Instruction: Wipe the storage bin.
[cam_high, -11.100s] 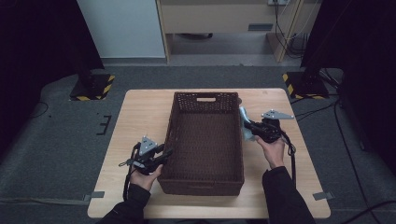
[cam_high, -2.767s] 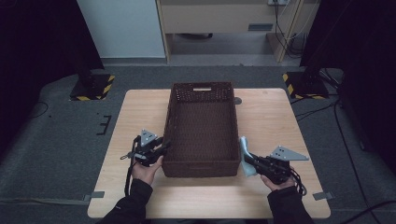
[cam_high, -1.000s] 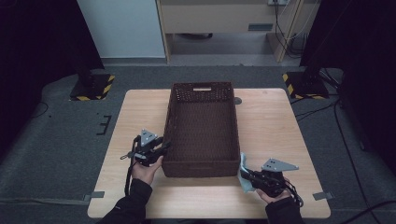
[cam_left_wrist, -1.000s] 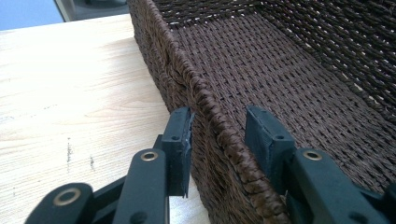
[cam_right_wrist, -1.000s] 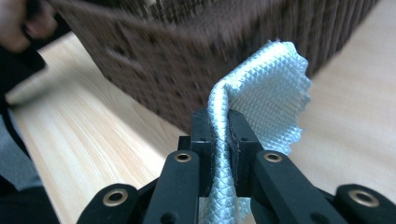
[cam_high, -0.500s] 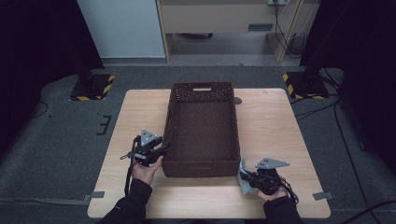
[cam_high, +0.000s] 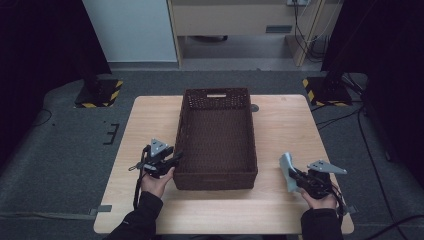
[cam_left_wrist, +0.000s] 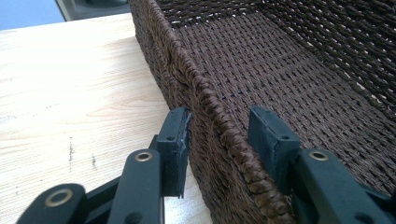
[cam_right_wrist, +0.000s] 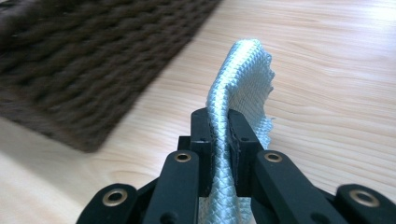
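A: Where's the cloth?
B: Clenched in the right tool, over the desk right of the basket.
A: The left tool?
B: It straddles the basket's rim; its jaws have just been opening, one pad touching.
A: Risk?
B: Unheld, the basket may slide if bumped.

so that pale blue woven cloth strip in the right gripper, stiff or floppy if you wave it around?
Probably semi-stiff: the pale blue woven cloth strip stands up above the right gripper with only a gentle bend. Its scaly weave and frayed edge suggest something light and pliable, so it may flex when swung. The jaws pinch it flat; slipping seems unlikely.
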